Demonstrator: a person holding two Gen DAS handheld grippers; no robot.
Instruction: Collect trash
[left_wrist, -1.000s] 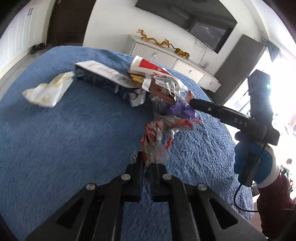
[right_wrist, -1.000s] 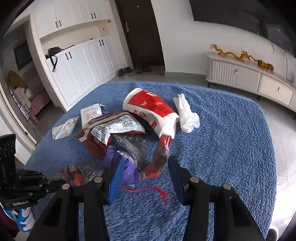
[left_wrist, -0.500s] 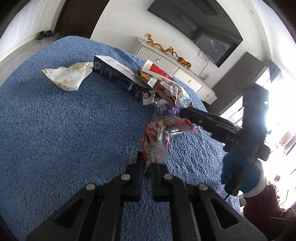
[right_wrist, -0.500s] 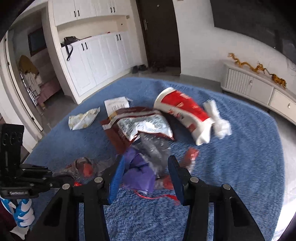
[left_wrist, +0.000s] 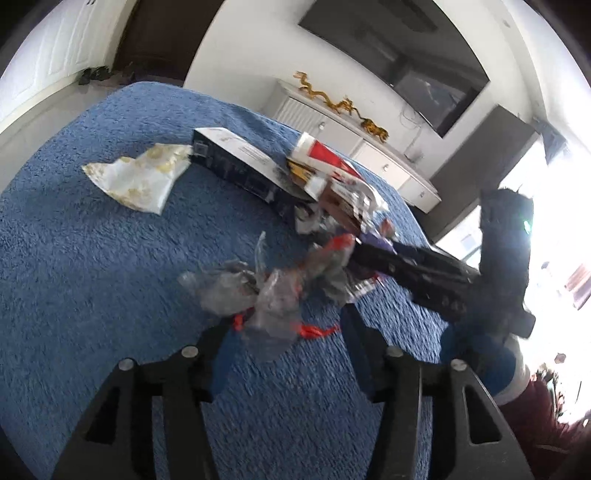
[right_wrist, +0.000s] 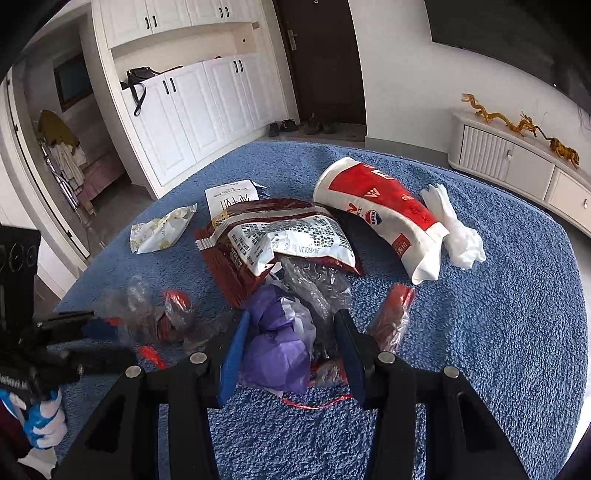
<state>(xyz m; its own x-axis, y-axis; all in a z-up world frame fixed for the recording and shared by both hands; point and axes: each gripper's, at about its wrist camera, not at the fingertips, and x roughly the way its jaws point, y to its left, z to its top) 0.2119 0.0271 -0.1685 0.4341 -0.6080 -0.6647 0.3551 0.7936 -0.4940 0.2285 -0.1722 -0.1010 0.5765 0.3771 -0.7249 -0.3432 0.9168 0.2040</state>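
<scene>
My left gripper (left_wrist: 286, 332) has its jaws opening right now, and the crumpled clear-and-red plastic wrapper (left_wrist: 273, 295) sits loose between the fingers on the fuzzy blue carpet-like cover (left_wrist: 92, 277), nothing pressing on it that I can see, though that view is pretty blurry.

My right gripper (right_wrist: 291, 347) is closing a little around the scrunched purple plastic bag (right_wrist: 277, 343). The blue pads (right_wrist: 232, 354) are right up against its sides, but I can't tell for sure if they're actually squeezing it.

The rest of the trash is piled just past the purple bag: a clear crinkled film (right_wrist: 314, 280), a dark red snack packet with a white printed label (right_wrist: 280, 236), and a squashed red and white paper cup (right_wrist: 384, 210) lying on its side. A wadded white tissue (right_wrist: 454, 229) touches the cup's far side. A small red wrapper (right_wrist: 395, 314) lies just beside my right finger. A pale yellow-printed wrapper (right_wrist: 159, 229) sits apart on the left, near a white printed slip (right_wrist: 231, 195).
</scene>
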